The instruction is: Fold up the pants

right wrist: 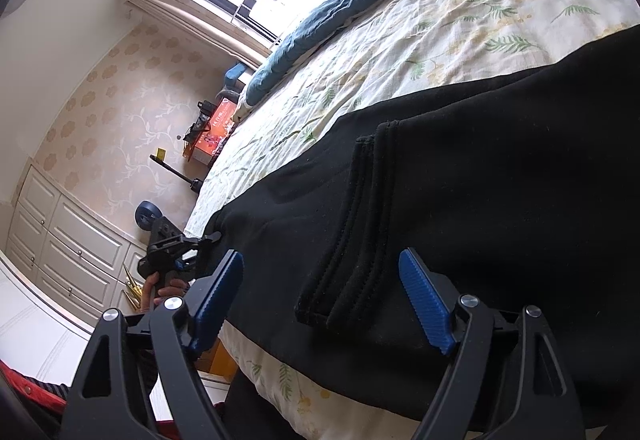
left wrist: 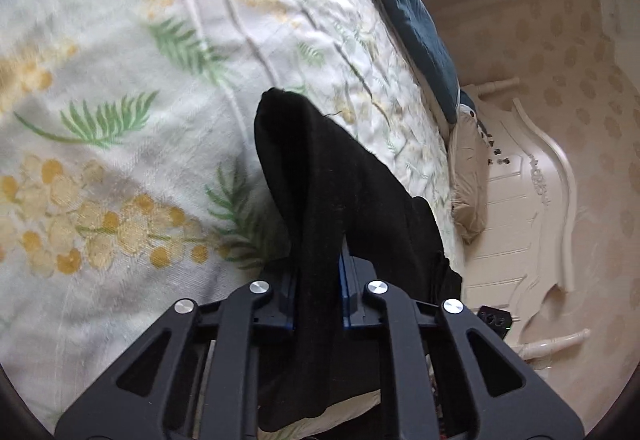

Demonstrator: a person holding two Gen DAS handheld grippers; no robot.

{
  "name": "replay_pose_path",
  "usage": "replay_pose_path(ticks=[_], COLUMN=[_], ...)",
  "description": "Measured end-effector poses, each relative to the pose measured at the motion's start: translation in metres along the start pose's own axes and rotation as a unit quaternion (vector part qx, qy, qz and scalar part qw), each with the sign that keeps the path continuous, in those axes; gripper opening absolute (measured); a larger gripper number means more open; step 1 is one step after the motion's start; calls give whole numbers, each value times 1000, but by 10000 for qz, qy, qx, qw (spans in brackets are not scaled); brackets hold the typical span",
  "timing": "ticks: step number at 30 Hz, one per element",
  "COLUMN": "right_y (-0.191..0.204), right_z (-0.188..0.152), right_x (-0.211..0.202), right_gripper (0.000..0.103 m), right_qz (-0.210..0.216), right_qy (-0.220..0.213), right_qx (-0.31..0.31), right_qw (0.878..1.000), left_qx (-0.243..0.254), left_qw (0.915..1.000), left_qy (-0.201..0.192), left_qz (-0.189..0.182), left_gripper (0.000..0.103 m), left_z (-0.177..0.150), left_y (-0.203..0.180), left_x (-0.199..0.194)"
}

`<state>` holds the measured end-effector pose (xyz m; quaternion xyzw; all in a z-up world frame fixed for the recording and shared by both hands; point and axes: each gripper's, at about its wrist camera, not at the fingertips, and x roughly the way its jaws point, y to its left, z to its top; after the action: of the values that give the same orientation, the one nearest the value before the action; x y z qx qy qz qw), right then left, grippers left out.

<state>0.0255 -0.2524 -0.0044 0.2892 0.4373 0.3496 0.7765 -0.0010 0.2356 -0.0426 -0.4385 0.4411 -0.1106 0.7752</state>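
The left gripper point(left wrist: 319, 292) has its fingers point(left wrist: 347, 296) closed tight on a fold of the black pants point(left wrist: 320, 176), and this cloth rises from the fingers above the flowered bedsheet point(left wrist: 120, 80). The right gripper point(right wrist: 320, 304) has its blue fingers point(right wrist: 426, 304) spread wide and holds nothing; it is just above the ribbed waistband point(right wrist: 352, 236). The rest of the pants lies flat across the bed, near its edge, with a blue blanket point(right wrist: 320, 24) along the far side.
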Motion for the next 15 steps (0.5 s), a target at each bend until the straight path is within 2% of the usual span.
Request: replay_pose_path(ticks=[3,9,15], right_y=[1,7,12], right_z=[0,0,-1], right_x=[-1,-3,-16], right_gripper=[79,79,79], right_qz=[-35,-219,-325], right_qy=[-25,-87,-217], right_qx=[-8,-49,96], right_qw=[10000,9997,9992], left_qx=[355,971,1664], left_qw=[9985,9916,9804], left_qy=[-138,-338,-352], left_qz=[387,789,992], left_gripper=[14,14,14], left_z=[-3,-12,-29], left_y=[-30,-94,-155], left_x=[-5,-13,-7])
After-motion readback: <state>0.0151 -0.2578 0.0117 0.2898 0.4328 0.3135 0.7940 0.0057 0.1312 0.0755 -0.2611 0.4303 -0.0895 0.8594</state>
